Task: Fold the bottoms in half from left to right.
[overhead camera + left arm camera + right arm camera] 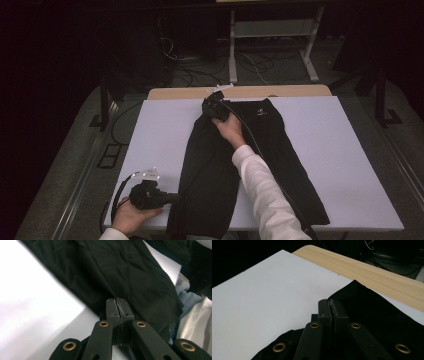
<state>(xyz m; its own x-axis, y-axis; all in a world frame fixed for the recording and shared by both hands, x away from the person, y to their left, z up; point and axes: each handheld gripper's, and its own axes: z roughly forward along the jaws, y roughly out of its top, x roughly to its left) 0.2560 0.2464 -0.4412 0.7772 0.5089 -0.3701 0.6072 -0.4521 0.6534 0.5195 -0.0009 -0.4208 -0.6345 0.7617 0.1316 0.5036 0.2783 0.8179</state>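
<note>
A black garment [272, 150] lies spread lengthwise on a white sheet [155, 135] that covers the table. My left gripper [173, 198] is at the near left, held level, with its jaws shut on the garment's near left edge. In the left gripper view the left gripper [117, 302] pinches the dark cloth [125, 270] at a seam. My right gripper [212, 106] is at the far end, shut on the garment's far left corner. In the right gripper view the right gripper [329, 302] has its jaws together over that black corner [372, 310].
A strip of bare wooden tabletop [280, 91] shows beyond the sheet. A white metal frame [272, 30] and loose cables [200, 75] stand on the dark floor behind. The person's white sleeve [265, 190] crosses the garment. Bare white sheet lies on both sides of it.
</note>
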